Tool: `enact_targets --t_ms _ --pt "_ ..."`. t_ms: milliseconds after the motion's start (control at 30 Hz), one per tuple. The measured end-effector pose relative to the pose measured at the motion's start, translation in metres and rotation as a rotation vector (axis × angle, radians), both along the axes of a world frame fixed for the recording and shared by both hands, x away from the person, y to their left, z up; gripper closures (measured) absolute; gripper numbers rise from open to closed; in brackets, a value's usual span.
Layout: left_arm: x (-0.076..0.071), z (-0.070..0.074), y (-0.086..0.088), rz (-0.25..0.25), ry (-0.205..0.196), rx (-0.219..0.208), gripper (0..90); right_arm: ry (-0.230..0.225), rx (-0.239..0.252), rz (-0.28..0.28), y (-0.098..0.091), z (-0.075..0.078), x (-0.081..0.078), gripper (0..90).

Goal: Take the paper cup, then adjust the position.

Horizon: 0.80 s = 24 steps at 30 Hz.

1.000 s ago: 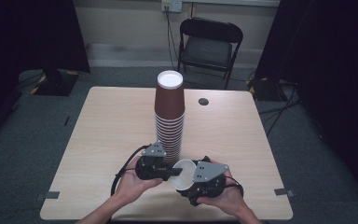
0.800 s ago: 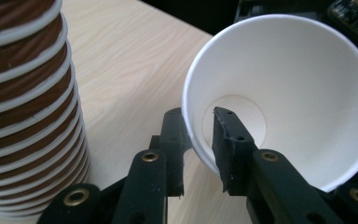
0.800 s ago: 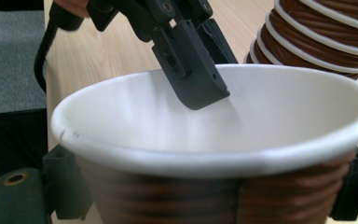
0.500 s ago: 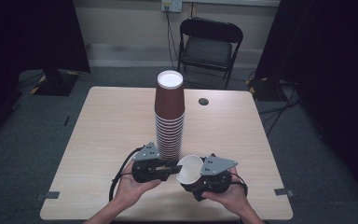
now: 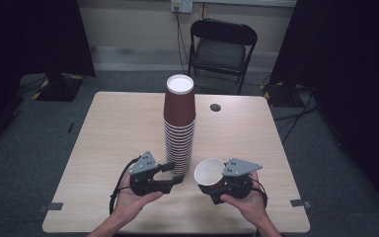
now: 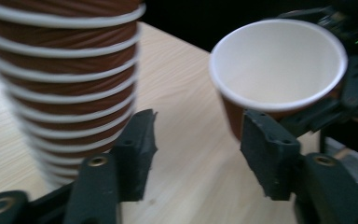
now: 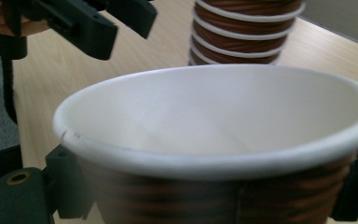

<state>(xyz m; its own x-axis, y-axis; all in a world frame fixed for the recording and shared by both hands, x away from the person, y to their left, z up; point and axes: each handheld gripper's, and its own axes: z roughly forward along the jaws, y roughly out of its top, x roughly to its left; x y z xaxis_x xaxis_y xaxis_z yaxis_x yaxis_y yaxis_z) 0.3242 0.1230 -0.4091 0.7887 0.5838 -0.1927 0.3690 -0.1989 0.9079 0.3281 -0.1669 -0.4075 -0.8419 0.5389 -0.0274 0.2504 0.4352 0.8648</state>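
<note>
A tall stack of brown paper cups (image 5: 179,128) stands in the middle of the table, its base close beside my left jaw in the left gripper view (image 6: 65,70). My right gripper (image 5: 212,183) is shut on a single brown cup (image 5: 209,171) with a white inside, tilted with its mouth toward the left gripper. The cup (image 7: 214,121) sits between both right jaws. My left gripper (image 5: 174,174) lies just left of it, by the foot of the stack. Its jaws have just been opening and stand apart with only bare tabletop between them (image 6: 200,144). The held cup (image 6: 279,65) is just beyond them.
The wooden table (image 5: 113,128) carries a small black disc (image 5: 215,107) at the far side. A black folding chair (image 5: 220,49) stands behind the table. Bare tabletop stretches to the left and right of the stack. The near edge runs close under both hands.
The left jaws have opened and drawn back to the left, away from the cup's rim. The right gripper has carried the cup a little to the right, so the hands are farther apart.
</note>
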Motion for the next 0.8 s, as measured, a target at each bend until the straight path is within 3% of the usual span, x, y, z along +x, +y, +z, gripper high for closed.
enact_targets --t_ms 300,367,567,800 --pt "-0.002 -0.002 0.024 0.067 -0.001 0.045 26.6 0.043 0.067 -0.131 -0.026 -0.002 0.015 11.7" --pt "-0.003 0.0 0.028 0.084 -0.03 0.06 22.0 0.046 0.084 -0.15 -0.031 -0.002 0.018 11.7" --pt "-0.005 -0.009 0.038 0.114 -0.057 0.11 18.3 0.052 0.097 -0.208 -0.04 -0.003 0.027 11.7" --pt "-0.004 -0.019 0.052 0.162 -0.036 0.125 16.4 0.048 0.115 -0.264 -0.044 -0.006 0.036 11.6"
